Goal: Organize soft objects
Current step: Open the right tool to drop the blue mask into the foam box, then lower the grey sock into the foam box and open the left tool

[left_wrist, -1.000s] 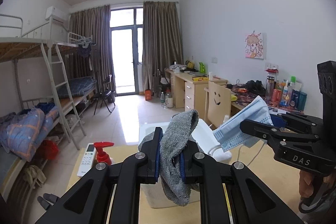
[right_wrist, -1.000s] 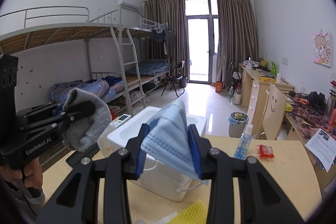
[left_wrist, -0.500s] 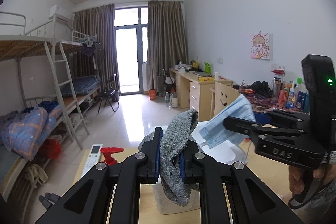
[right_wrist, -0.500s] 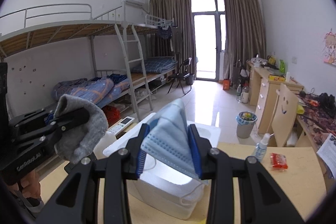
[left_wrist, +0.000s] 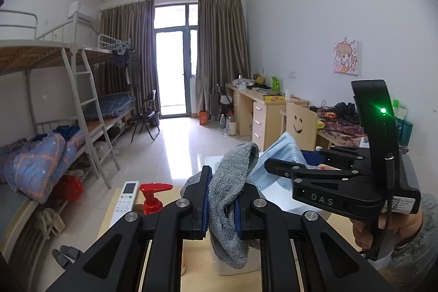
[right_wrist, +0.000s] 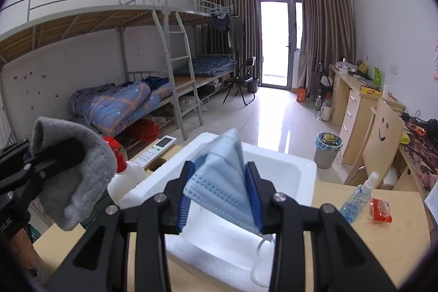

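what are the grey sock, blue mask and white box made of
Grey sock: fuzzy knit fabric, matte, looped pile showing. Pleated light-blue face mask: likely non-woven fabric, pressed pleats and stitched dots. White open-top box: looks like foam, thick, grainy, matte walls.

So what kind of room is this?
Most likely a shared dormitory room: metal bunk beds with a ladder line one wall, and study desks line the other.
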